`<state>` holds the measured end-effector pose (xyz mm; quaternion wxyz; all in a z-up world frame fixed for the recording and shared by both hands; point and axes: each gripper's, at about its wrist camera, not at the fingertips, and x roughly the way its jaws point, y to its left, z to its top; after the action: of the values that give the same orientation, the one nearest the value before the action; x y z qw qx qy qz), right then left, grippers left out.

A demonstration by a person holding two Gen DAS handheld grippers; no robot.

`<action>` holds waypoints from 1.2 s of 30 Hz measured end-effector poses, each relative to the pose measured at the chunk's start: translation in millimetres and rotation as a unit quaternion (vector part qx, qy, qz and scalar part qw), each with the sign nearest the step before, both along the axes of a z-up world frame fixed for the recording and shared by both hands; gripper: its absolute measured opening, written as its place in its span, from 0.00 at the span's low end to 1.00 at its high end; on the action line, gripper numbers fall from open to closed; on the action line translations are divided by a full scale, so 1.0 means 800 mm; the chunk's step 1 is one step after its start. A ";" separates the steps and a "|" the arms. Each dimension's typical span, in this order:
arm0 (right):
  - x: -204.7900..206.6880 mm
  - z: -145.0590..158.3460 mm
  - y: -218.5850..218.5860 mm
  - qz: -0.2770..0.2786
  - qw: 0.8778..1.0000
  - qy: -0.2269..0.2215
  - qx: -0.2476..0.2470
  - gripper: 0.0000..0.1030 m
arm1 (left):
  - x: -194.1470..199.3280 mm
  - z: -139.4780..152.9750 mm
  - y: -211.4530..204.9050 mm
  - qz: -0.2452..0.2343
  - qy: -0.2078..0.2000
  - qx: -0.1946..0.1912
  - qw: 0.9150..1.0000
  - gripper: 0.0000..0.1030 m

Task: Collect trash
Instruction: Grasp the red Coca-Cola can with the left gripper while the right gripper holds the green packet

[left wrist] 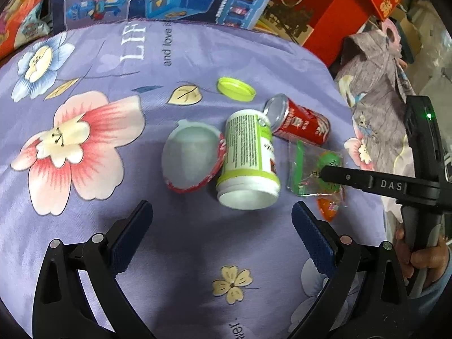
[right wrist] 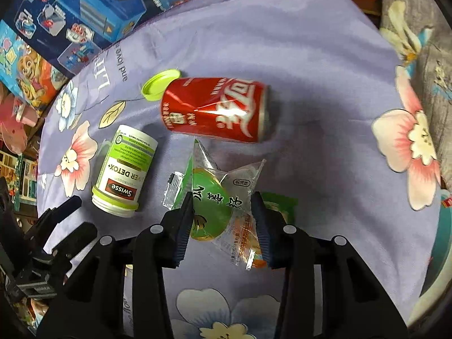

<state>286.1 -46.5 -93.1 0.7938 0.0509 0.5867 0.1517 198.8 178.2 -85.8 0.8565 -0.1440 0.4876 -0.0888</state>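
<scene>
Right gripper (right wrist: 223,220) is clamping the wrapper (right wrist: 223,197), just off the desk (right wrist: 310,42); lifting it straight is avoiding the bottle (right wrist: 124,169) and can (right wrist: 214,110) beyond. Left gripper (left wrist: 223,226) is hanging apart, empty.

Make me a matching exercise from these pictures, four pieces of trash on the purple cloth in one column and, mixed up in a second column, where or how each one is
Things:
1. red can
2. white supplement bottle
3. yellow-green lid
4. clear snack wrapper

States:
A. lying apart from its bottle, flat on the cloth
B. between the right gripper's pads
C. on its side, open mouth showing, no cap on
D. on its side, dented, just beyond the wrapper

Pairs: 1-D, 2-C, 3-A, 4-B
</scene>
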 end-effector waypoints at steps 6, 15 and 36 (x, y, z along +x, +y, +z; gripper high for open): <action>-0.001 0.010 -0.029 -0.028 1.000 -0.006 0.000 0.38 | 0.017 0.013 -0.027 -0.019 -0.013 0.010 1.000 0.96; 0.001 0.023 -0.069 -0.052 0.998 -0.020 0.003 0.38 | 0.036 0.022 -0.059 -0.046 -0.028 0.041 0.998 0.96; 0.029 -0.009 -0.138 -0.099 0.995 -0.004 0.021 0.38 | 0.134 0.017 -0.136 -0.127 -0.021 0.089 0.988 0.84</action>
<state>309.1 -157.0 -100.2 0.8061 0.1248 0.5722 0.0845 306.3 69.7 -72.0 0.8576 -0.0024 0.4901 -0.1561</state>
